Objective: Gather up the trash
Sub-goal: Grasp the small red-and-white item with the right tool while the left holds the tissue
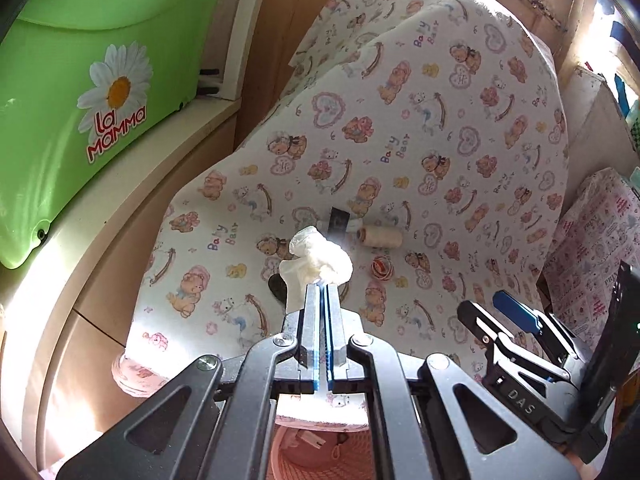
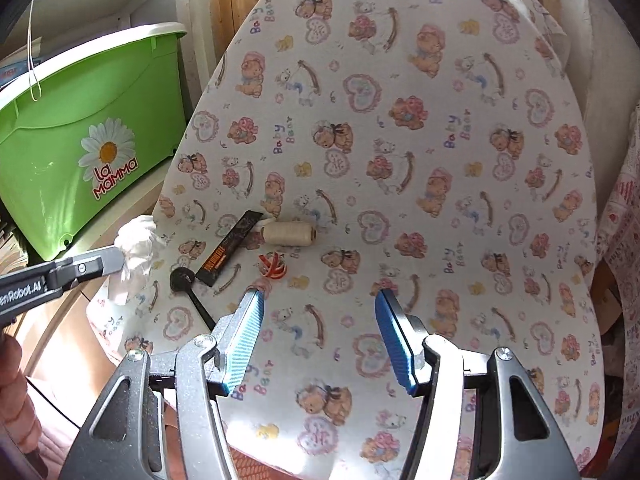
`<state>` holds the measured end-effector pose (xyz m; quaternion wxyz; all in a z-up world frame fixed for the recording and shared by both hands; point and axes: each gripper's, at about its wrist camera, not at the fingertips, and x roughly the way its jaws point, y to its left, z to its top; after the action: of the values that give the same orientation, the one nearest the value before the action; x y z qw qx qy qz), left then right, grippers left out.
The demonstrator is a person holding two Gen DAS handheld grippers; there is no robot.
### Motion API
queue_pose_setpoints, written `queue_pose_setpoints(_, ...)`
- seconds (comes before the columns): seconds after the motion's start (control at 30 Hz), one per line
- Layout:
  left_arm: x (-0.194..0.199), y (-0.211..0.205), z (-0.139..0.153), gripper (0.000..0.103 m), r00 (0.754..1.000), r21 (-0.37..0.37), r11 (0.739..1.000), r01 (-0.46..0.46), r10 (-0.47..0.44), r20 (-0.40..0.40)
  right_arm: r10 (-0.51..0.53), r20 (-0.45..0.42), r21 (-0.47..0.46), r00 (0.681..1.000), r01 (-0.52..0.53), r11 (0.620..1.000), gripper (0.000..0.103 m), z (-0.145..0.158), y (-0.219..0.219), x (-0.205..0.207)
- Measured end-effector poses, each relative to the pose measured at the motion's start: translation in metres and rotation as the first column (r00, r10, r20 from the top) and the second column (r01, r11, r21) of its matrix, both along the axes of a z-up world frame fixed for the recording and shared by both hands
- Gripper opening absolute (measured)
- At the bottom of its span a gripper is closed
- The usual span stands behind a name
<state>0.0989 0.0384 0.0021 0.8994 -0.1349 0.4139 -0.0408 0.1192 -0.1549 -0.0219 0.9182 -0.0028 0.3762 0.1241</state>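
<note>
Left tool (image 1: pixel 322 280) is pinched fully together on a crumpled white tissue (image 1: pixel 318 258), which bulges out beyond its blue-padded tips and hangs above the near-left part of the table (image 1: pixel 500 128), a surface draped in a cloth printed with teddy bears and hearts. From the right wrist view the same tissue (image 2: pixel 136 246) shows at the left edge of the table, held clear of the cloth. Right tool (image 2: pixel 318 300) stands partly open with nothing between its blue pads, hovering over bare cloth in the near middle of the table. Lying on the cloth ahead of it are a dark wrapper (image 2: pixel 230 246) with orange lettering, a cream spool of thread (image 2: pixel 289 233) just beside the wrapper's far end, a small tangle of orange-and-white rubber bands (image 2: pixel 273 267) near the right tool's left fingertip, and a black spoon (image 2: pixel 188 286) with its bowl by the wrapper's near end. A green plastic bin (image 2: pixel 80 148) with a daisy sticker reading "La Mamma" sits on a shelf to the left of the table. A pink woven basket (image 1: pixel 316 456) shows below the table's near edge, under the left tool.
</note>
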Motion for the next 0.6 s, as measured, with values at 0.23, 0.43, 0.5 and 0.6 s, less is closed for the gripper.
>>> queue_pose_setpoints(0.23,-0.001,0.005,-0.006,0.002,0.997,-0.015,1.0,-0.012,0.011,-0.074,0.048,-0.035,0.019,0.998,-0.047,0.999,0.045,-0.013,0.03,0.034)
queue_pose_setpoints(0.43,0.001,0.009,-0.009,0.002,0.995,-0.046,0.999,-0.013,0.009,-0.098,0.027,-0.022,0.016,0.999,-0.027,1.0,0.039,-0.023,0.047,0.052)
queue_pose_setpoints(0.5,0.001,0.009,-0.009,0.002,0.995,-0.053,0.999,-0.011,0.006,-0.099,0.028,-0.043,0.016,0.999,-0.028,0.999,0.038,-0.03,0.051,0.06)
queue_pose_setpoints(0.6,0.0,0.009,-0.007,0.002,0.996,-0.046,0.999,-0.018,0.014,-0.092,0.023,-0.064,0.017,0.998,-0.022,1.0,0.028,-0.038,0.053,0.068)
